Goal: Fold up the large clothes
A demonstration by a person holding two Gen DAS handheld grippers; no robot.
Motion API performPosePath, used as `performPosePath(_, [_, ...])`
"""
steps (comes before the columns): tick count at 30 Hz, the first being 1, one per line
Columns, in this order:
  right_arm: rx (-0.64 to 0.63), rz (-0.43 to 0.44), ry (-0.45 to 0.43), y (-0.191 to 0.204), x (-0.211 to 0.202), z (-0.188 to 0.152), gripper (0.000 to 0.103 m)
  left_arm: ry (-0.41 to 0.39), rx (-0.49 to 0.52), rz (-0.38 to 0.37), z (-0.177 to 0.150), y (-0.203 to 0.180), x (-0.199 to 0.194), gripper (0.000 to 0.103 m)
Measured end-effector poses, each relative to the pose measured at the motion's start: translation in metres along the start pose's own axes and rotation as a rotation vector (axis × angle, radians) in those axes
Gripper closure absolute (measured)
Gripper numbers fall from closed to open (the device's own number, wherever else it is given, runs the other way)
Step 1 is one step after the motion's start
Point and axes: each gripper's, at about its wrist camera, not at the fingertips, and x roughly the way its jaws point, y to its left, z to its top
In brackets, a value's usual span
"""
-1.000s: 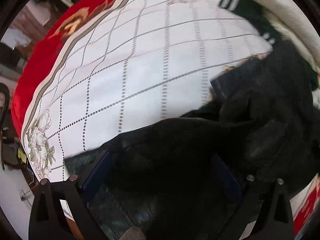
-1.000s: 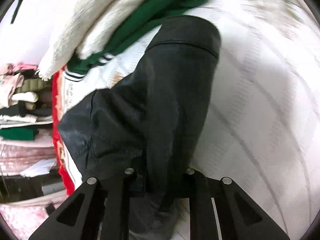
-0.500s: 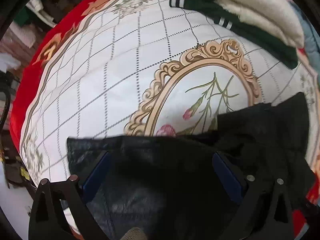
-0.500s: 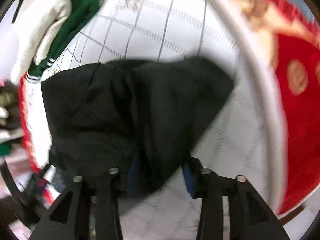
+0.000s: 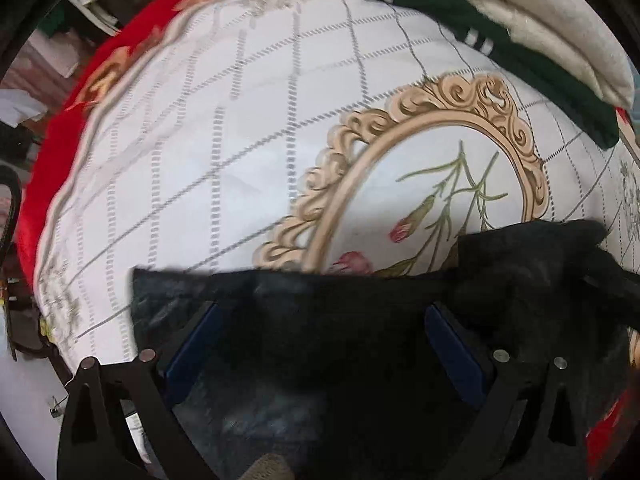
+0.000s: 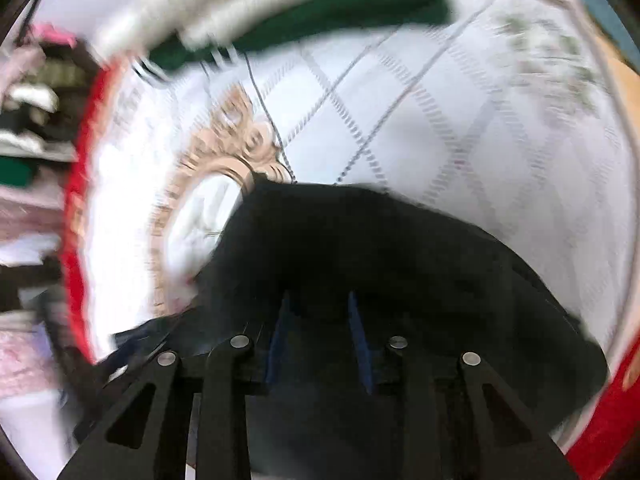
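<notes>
We see our left gripper [image 5: 320, 316] and right gripper [image 6: 318, 312]: black triangular-cutout frames, silver screws, blue-padded fingers [image 5: 194, 344].

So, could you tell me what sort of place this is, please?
Probably a home bedroom or laundry corner: a white grid-patterned blanket with red border serves as the folding surface, a folded green and cream garment pile rests on it, and clothes heaps lie beyond.
</notes>
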Motion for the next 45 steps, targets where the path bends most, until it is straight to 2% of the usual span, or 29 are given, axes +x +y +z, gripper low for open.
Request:
performPosePath(2, [0.044, 0.012, 0.026, -0.007, 0.013, 0.013, 0.077, -0.007, -0.021, 0.011, -0.006, 0.013, -0.009, 0.000])
performPosePath(4, [0.091, 0.041, 0.088, -0.015, 0.007, 0.022, 0.078, -0.003, -0.049, 0.006, -0.015, 0.027, -0.013, 0.000])
performPosePath(5, [0.081, 0.041, 0.083, -0.014, -0.004, 0.021, 0.078, 0.000, -0.068, 0.005, -0.022, 0.035, -0.014, 0.000])
performPosePath(6, [0.057, 0.030, 0.065, -0.011, -0.014, 0.019, 0.078, 0.001, -0.078, 0.011, -0.028, 0.040, -0.014, 0.000])
performPosePath(8, [-0.069, -0.001, -0.022, 0.005, -0.046, 0.005, 0.078, 0.026, -0.092, 0.021, -0.038, 0.052, -0.004, 0.000])
performPosePath(10, [-0.159, 0.053, -0.045, 0.027, -0.068, -0.019, 0.078, 0.066, -0.098, 0.041, -0.045, 0.057, 0.016, 0.000])
performPosePath(12, [-0.210, 0.080, 0.003, 0.046, -0.061, -0.035, 0.078, 0.098, -0.110, 0.044, -0.052, 0.061, 0.040, 0.000])
performPosePath(13, [-0.235, 0.068, 0.034, 0.054, -0.049, -0.041, 0.078, 0.093, -0.118, 0.023, -0.054, 0.064, 0.047, 0.000])
performPosePath(14, [-0.246, 0.048, 0.060, 0.062, -0.038, -0.042, 0.078, 0.074, -0.120, 0.017, -0.056, 0.065, 0.050, 0.000])
performPosePath(15, [-0.253, -0.013, 0.113, 0.066, -0.013, -0.045, 0.077, 0.060, -0.117, 0.017, -0.057, 0.064, 0.052, 0.000])
performPosePath(17, [-0.262, -0.087, 0.124, 0.068, 0.010, -0.042, 0.078, 0.027, -0.110, 0.024, -0.060, 0.064, 0.052, 0.000])
performPosePath(20, [-0.193, -0.124, 0.184, 0.069, 0.018, -0.027, 0.077, -0.017, -0.117, 0.017, -0.069, 0.065, 0.052, 0.000])
performPosePath(23, [-0.125, -0.081, 0.239, 0.057, 0.025, -0.012, 0.077, -0.049, -0.132, 0.031, -0.073, 0.064, 0.050, 0.000])
performPosePath(25, [-0.135, -0.082, 0.274, 0.055, 0.024, -0.006, 0.077, -0.031, -0.137, 0.039, -0.072, 0.064, 0.050, 0.000])
performPosePath(27, [-0.174, -0.082, 0.276, 0.057, 0.021, -0.002, 0.077, -0.011, -0.131, 0.053, -0.070, 0.061, 0.048, 0.000])
performPosePath(29, [-0.181, -0.030, 0.242, 0.055, 0.009, -0.002, 0.077, 0.008, -0.108, 0.081, -0.063, 0.055, 0.037, 0.000])
performPosePath(31, [-0.152, 0.064, 0.155, 0.033, -0.018, -0.010, 0.076, 0.002, -0.077, 0.080, -0.058, 0.045, 0.019, 0.000])
performPosePath(32, [-0.116, 0.099, 0.107, 0.017, -0.036, -0.019, 0.070, -0.010, -0.065, 0.069, -0.057, 0.036, 0.010, 0.000])
performPosePath(33, [-0.085, 0.120, 0.071, 0.003, -0.049, -0.027, 0.053, -0.025, -0.050, 0.056, -0.057, 0.029, -0.001, 0.000])
performPosePath(34, [-0.022, 0.151, 0.010, -0.026, -0.072, -0.042, 0.043, -0.041, -0.030, 0.042, -0.055, 0.019, -0.013, 0.000])
performPosePath(35, [0.020, 0.167, -0.023, -0.045, -0.085, -0.052, 0.028, -0.062, -0.013, 0.028, -0.054, 0.007, -0.024, 0.000])
performPosePath(36, [0.083, 0.188, -0.064, -0.072, -0.100, -0.066, 0.022, -0.080, 0.001, 0.011, -0.053, -0.004, -0.033, 0.000])
performPosePath(39, [0.305, 0.206, -0.136, -0.166, -0.115, -0.107, 0.022, -0.071, 0.027, -0.036, -0.048, -0.036, -0.030, 0.000])
performPosePath(40, [0.354, 0.226, -0.143, -0.181, -0.111, -0.118, 0.022, -0.048, 0.035, -0.044, -0.042, -0.044, -0.017, 0.000])
performPosePath(41, [0.420, 0.270, -0.144, -0.203, -0.100, -0.128, 0.022, -0.017, 0.044, -0.031, -0.031, -0.046, 0.002, 0.000])
performPosePath(43, [0.520, 0.413, -0.183, -0.237, -0.076, -0.137, 0.025, 0.033, 0.061, -0.027, -0.025, -0.056, 0.032, 0.000])
performPosePath(45, [0.537, 0.515, -0.214, -0.249, -0.049, -0.135, 0.042, 0.027, 0.049, -0.049, -0.024, -0.056, 0.036, 0.000])
